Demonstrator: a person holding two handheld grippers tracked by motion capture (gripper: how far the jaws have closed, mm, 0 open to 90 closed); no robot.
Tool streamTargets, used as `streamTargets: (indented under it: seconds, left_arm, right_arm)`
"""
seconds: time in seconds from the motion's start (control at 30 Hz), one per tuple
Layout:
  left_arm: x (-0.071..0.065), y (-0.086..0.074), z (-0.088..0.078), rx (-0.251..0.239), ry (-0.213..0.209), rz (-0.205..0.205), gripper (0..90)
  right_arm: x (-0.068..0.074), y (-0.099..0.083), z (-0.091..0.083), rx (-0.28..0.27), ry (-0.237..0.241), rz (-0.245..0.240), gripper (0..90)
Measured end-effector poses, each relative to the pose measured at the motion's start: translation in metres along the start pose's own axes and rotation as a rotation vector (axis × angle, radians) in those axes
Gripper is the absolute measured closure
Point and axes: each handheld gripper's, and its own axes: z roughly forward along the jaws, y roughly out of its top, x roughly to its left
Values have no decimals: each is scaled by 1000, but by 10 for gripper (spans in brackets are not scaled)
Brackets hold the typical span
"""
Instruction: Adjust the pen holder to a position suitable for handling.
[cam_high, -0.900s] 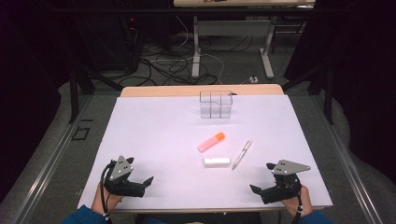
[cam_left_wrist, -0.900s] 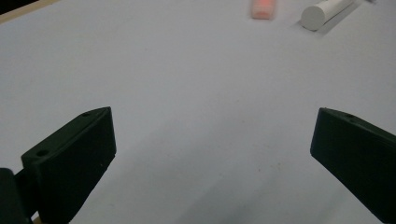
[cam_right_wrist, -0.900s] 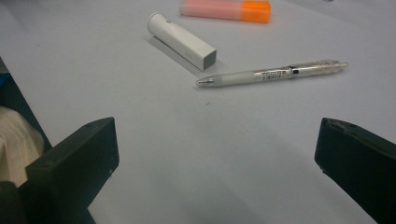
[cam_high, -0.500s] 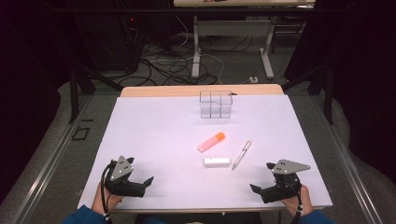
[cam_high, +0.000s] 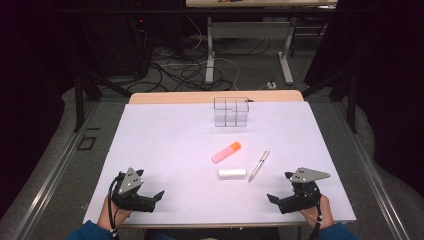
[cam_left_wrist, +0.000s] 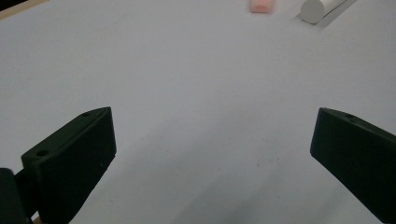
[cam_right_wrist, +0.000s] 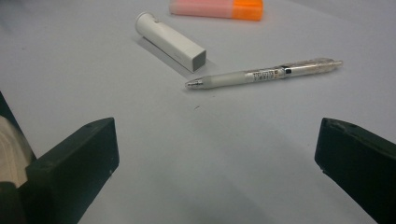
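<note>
A pink highlighter with an orange cap (cam_high: 226, 152) lies mid-table, with a short white stick (cam_high: 232, 173) and a clear pen (cam_high: 259, 165) just in front of it. My left gripper (cam_high: 154, 199) rests open near the front left edge, pointing right, with nothing between its jaws. My right gripper (cam_high: 278, 194) rests open near the front right edge, pointing left toward the pen. The right gripper view looks past its empty gripper (cam_right_wrist: 217, 149) at the pen (cam_right_wrist: 264, 73), the white stick (cam_right_wrist: 170, 42) and the highlighter (cam_right_wrist: 215, 8). In the left gripper view the open gripper (cam_left_wrist: 212, 140) faces bare table, with the stick's end (cam_left_wrist: 315, 9) far off.
A clear box with compartments (cam_high: 231, 111) stands at the back of the white table (cam_high: 165, 145). Beyond the table's far edge are desk legs and cables on the floor. A hand and blue sleeve hold each gripper at the front edge.
</note>
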Motion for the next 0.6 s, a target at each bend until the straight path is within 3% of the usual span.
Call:
streamTargets:
  seconds: [0.37, 0.6]
  left_arm:
    - [0, 0, 0, 8, -11, -2, 2]
    - [-1, 0, 0, 10, -12, 1, 2]
  right_arm:
    - [-9, 4, 10, 13, 1, 42, 0]
    - [-13, 10, 19, 33, -5, 23, 0]
